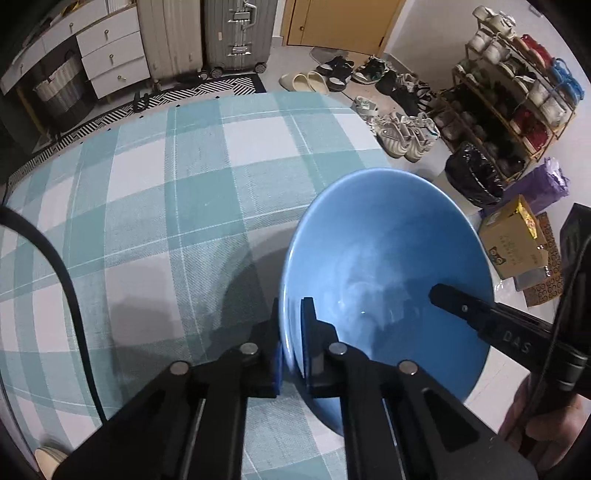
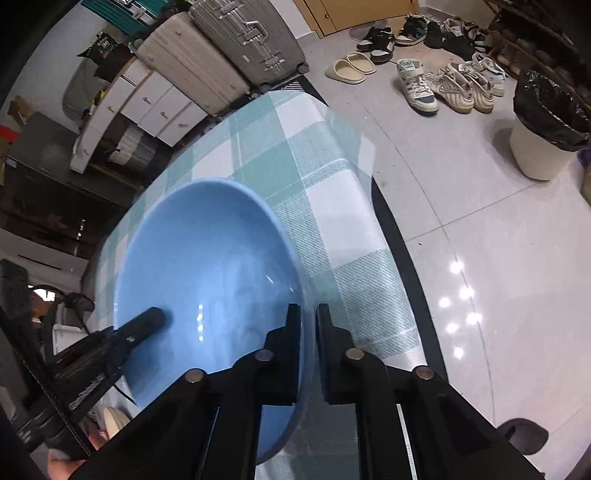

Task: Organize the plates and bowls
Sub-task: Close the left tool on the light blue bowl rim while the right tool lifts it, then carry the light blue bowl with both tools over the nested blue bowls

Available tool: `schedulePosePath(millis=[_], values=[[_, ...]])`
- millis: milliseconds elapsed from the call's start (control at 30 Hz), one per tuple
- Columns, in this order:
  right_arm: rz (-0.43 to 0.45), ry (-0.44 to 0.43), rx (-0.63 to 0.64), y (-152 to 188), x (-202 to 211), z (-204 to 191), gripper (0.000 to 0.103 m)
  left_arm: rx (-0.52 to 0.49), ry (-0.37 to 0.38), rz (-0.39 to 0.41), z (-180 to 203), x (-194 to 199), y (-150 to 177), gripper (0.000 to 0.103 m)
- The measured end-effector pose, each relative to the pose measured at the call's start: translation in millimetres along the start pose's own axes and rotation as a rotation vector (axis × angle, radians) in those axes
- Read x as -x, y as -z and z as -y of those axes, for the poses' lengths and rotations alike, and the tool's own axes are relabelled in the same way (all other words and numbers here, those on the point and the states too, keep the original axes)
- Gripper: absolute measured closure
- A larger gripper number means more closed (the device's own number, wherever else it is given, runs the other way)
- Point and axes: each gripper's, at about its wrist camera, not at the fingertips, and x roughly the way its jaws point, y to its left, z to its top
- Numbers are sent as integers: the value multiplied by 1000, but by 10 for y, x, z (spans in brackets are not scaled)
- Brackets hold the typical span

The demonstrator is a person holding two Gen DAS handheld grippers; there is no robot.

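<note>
A big table point(image 1: 155, 192) with a blue-checked cloth holds one blue bowl point(image 1: 388, 258) near its edge. The left gripper point(image 1: 291, 332) pinches one side of the rim, and the right gripper point(image 2: 308, 332) pinches the other side. The step looks like picking up; next, both hands likely need to lift together, evenly

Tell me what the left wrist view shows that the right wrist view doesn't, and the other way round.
Only the left wrist view shows the shoe rack, a cardboard box and a purple bag on the floor.

Only the right wrist view shows the white bin under its black liner and bright light reflections on the floor tiles.

Both show the blue bowl on the checked tablecloth, the left tool and right tool each shut on opposite sides of its rim, the suitcases and loose shoes.
</note>
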Motion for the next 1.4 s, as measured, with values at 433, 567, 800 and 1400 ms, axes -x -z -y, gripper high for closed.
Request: schedulePosePath(millis=[433,567,800,1400], values=[[37,-44,11,123,273,-83,95,50,52,17,-96,324,107,98],[50,-52,32,203,460,-217,95,61,68,54,-149,563,186,98],[83,-75,59,433,872,-496,95,51,69,91,-222,962,420,98],[51,-99,94,1440,1536,-993,95,161,133,101,-503,1621,1291,98]])
